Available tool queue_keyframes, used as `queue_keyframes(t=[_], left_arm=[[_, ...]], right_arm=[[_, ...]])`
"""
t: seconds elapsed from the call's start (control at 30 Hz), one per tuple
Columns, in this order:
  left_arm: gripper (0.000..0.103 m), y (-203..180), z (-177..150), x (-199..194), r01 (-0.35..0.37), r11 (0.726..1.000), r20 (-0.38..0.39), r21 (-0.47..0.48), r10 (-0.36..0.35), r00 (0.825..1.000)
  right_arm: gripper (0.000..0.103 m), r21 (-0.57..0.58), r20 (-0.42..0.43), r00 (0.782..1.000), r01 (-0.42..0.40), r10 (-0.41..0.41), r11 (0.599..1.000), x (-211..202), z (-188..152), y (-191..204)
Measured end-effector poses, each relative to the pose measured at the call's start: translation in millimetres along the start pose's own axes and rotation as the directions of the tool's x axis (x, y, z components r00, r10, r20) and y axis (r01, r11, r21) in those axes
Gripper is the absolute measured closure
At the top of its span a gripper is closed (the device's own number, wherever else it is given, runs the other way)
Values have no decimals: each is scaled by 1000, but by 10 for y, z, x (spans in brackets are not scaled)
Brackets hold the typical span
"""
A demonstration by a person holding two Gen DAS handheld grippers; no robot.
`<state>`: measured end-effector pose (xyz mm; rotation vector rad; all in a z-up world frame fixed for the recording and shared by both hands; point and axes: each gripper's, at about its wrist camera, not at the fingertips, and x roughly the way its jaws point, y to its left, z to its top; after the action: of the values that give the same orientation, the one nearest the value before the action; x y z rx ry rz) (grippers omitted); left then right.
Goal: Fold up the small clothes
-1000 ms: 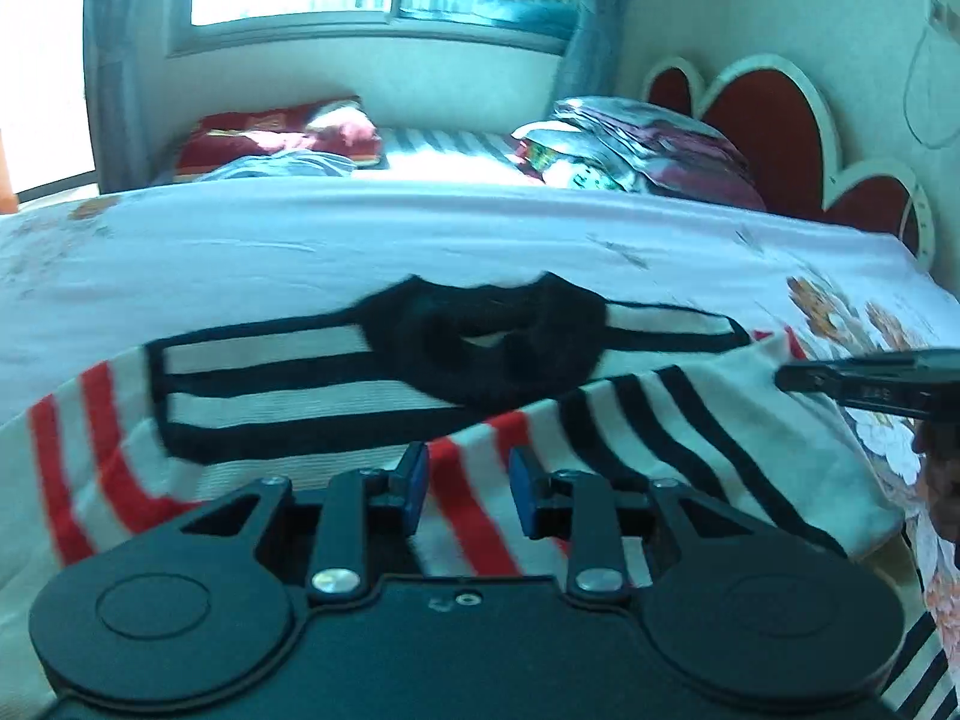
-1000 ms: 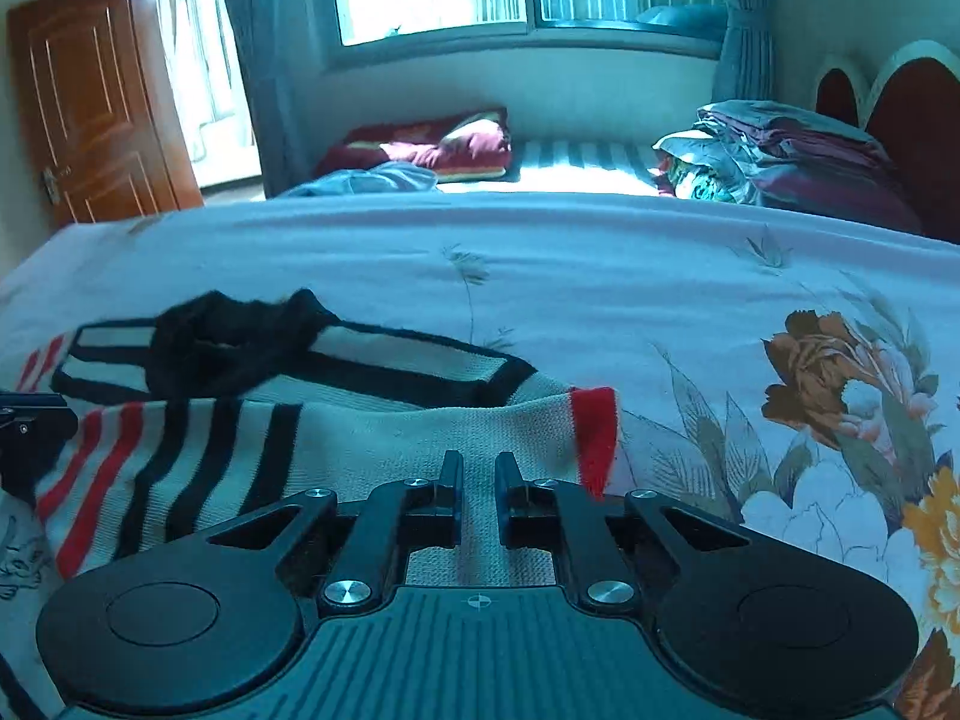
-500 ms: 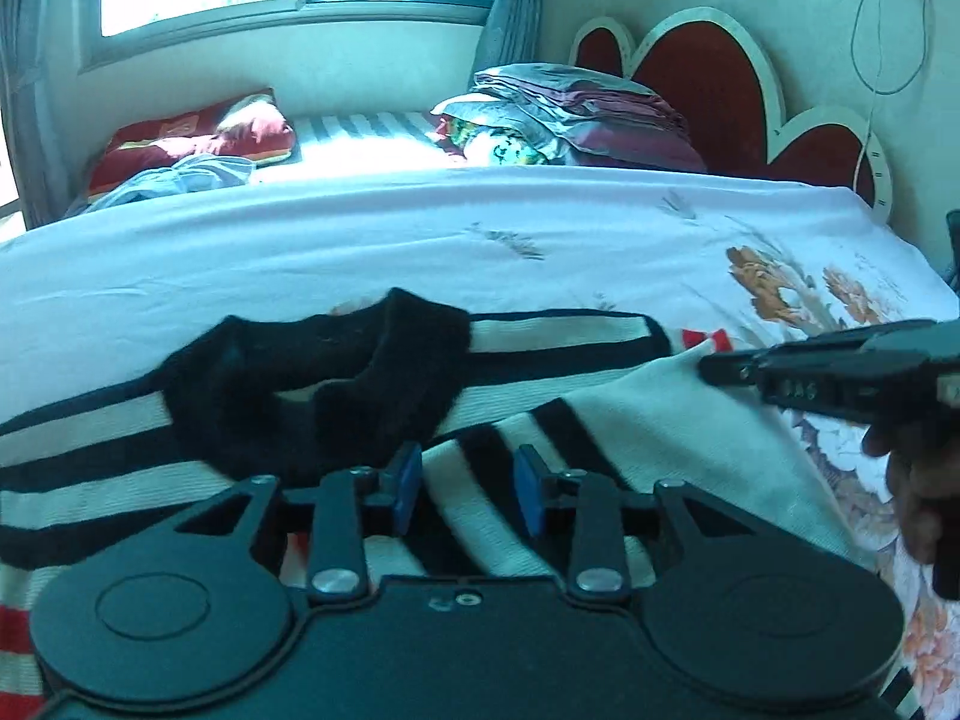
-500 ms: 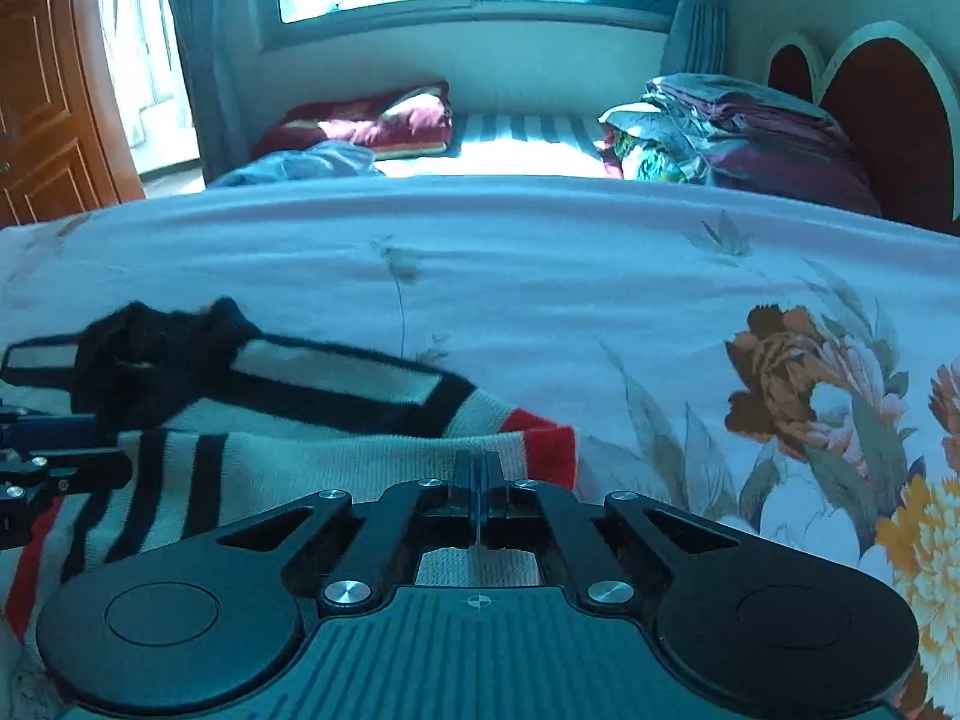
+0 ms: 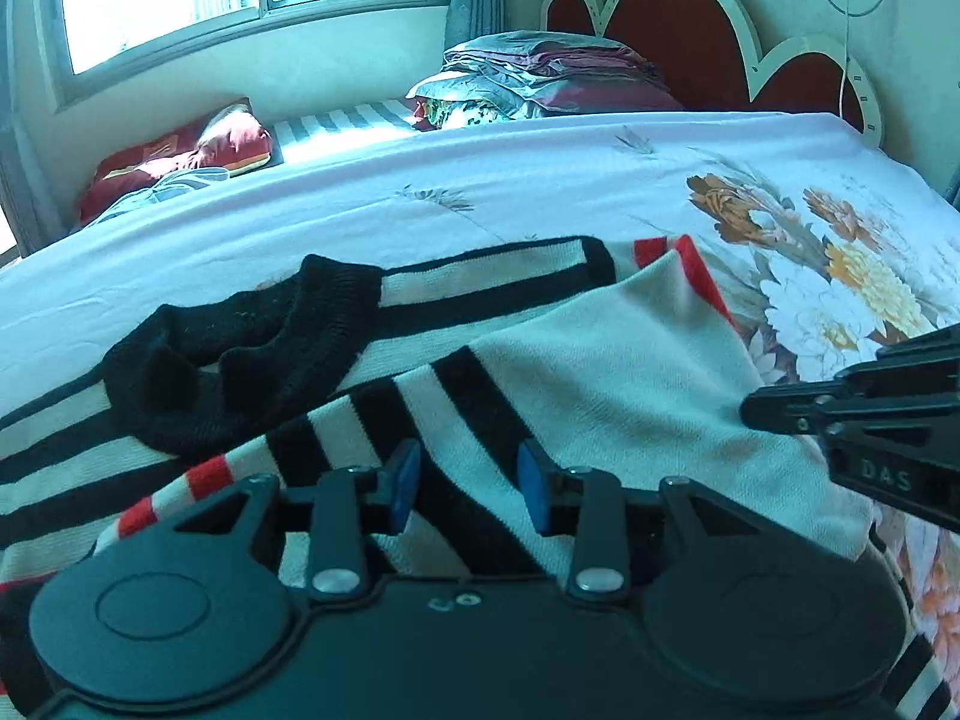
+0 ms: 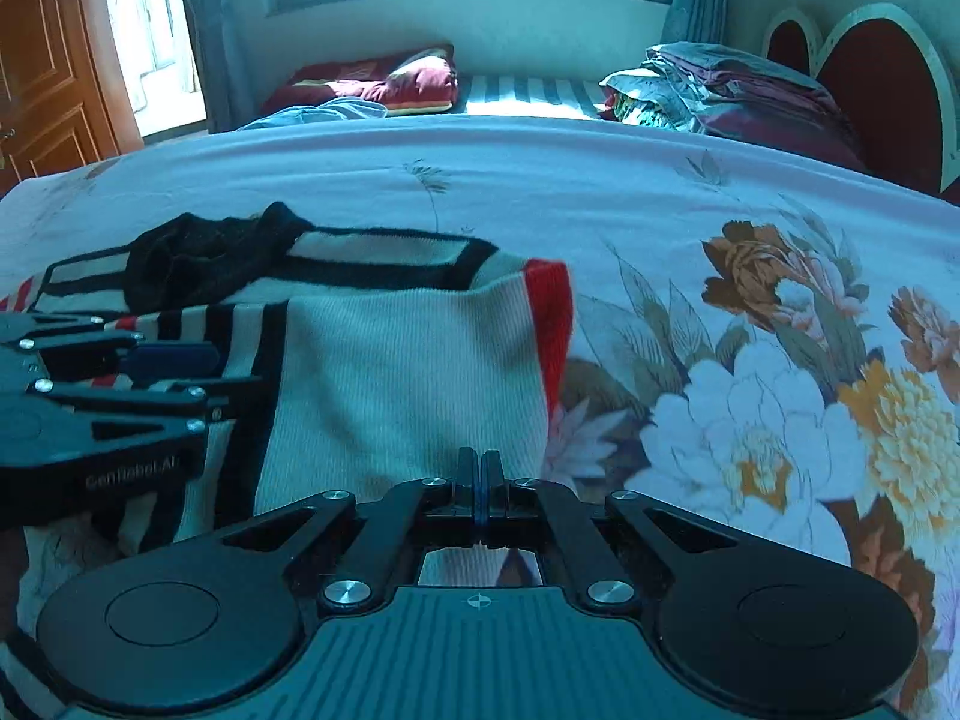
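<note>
A striped knit sweater (image 5: 600, 372) lies spread on the bed (image 5: 540, 180), its black collar (image 5: 240, 348) toward the window side and a sleeve folded across the body just below that collar. The left gripper (image 5: 468, 483) hovers over the folded sleeve below the collar, its jaws partly apart and opening, with striped fabric visible in the gap but no pad pressing it. The right gripper (image 6: 478, 483), further from the collar at the plain cream panel near the red cuff (image 6: 549, 324), has its jaws fully together; whether they pinch a bit of knit I cannot tell.

The likely risk: as the left jaws let go, the loose sleeve may slide or spring back off the body, since knit is slack. If the right gripper holds only a thin layer, pulling could drag the whole sweater askew and undo the fold.
</note>
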<state>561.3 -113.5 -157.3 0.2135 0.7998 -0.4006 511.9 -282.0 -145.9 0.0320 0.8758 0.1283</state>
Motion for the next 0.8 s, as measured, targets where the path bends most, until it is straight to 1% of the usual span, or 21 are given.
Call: queue_keyframes(t=[0.07,0.1,0.13,0.2,0.23,0.27,0.33,0.37,0.4,0.43,0.47,0.53,0.57,0.6,0.63,0.67,0.73,0.8], left_arm=[[67,-8,-16,-45,-9,1000,-2,-1,9,1000],[69,-19,-6,-104,-2,1000,1,-9,2,1000],[69,-28,-8,-178,16,1000,16,-26,-16,1000],[66,-87,-39,-354,79,995,58,-52,-76,995],[65,-165,-63,-413,91,995,73,-42,-88,993],[64,-226,-95,-440,93,995,77,-30,-91,993],[62,-272,-172,-413,107,994,49,-31,-105,993],[63,-263,-234,-352,87,996,12,-31,-86,996],[63,-228,-288,-325,70,997,-2,-31,-70,998],[62,-159,-344,-352,73,997,15,-35,-72,997],[62,-75,-379,-387,56,998,12,-40,-56,998],[63,92,-430,-463,15,999,13,-46,-14,1000],[63,196,-455,-494,0,998,17,-62,1,1000],[63,293,-476,-507,-14,997,17,-80,15,1000],[64,409,-506,-521,-40,994,16,-102,41,999],[64,538,-533,-529,-58,991,10,-121,59,998],[65,741,-570,-575,-68,986,7,-151,70,998],[67,838,-563,-613,-82,985,17,-152,86,996]], right_arm=[[103,-7,13,1000,20,-20,1000,-66,-98,30],[103,-12,13,999,32,-31,999,-91,-100,45],[103,-12,17,999,37,-37,999,-135,-88,59],[103,13,57,998,-11,10,1000,-318,-82,98],[103,27,62,997,-37,35,999,-376,-105,126],[103,33,51,997,-61,60,998,-410,-144,181],[103,27,4,998,-57,57,998,-370,-261,255],[103,27,-19,999,-34,35,999,-322,-352,256],[103,46,-1,999,-37,37,998,-325,-437,220],[103,74,4,999,-46,45,996,-346,-466,181],[103,87,1,999,-48,48,995,-376,-472,156],[103,76,17,999,-44,43,996,-458,-449,170],[103,64,46,998,-39,36,997,-508,-438,184],[103,53,53,998,-34,31,998,-499,-436,184],[103,54,26,999,-20,19,998,-427,-440,163],[103,69,-2,1000,-27,27,997,-346,-450,122],[103,90,-2,1000,-27,28,996,-330,-380,111],[103,60,44,999,-34,31,998,-356,-253,206]])
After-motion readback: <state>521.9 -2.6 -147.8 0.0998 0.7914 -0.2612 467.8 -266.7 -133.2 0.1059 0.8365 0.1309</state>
